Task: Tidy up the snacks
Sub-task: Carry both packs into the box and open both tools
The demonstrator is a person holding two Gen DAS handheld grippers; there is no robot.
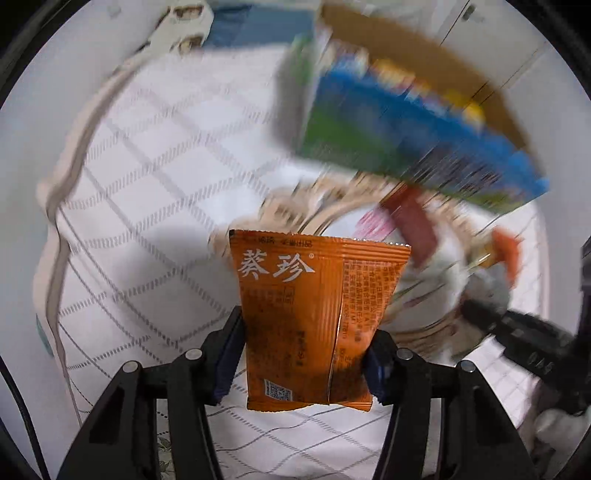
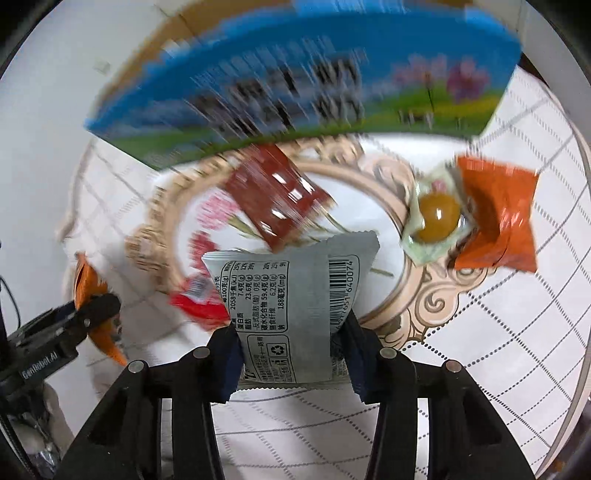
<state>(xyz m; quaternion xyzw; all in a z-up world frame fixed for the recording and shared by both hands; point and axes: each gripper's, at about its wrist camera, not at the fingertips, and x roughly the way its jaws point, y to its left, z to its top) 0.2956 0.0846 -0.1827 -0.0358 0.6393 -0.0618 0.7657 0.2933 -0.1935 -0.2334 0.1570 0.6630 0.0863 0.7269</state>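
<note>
Our left gripper (image 1: 304,363) pinches an orange packet (image 1: 314,317) upright, our right gripper (image 2: 293,360) a grey packet (image 2: 291,306), both lifted clear for carrying; ahead of each waits the box (image 2: 295,74), beyond the plate (image 2: 424,295).

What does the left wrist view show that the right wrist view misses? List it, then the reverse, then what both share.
Only the left wrist view: a white power strip with its cable.

Only the right wrist view: a yolk-coloured sweet in a clear wrapper, and a red packet.

Both: the blue-green box, the ornate plate, the dark red packet, and each gripper's own packet, orange left, grey right.
</note>
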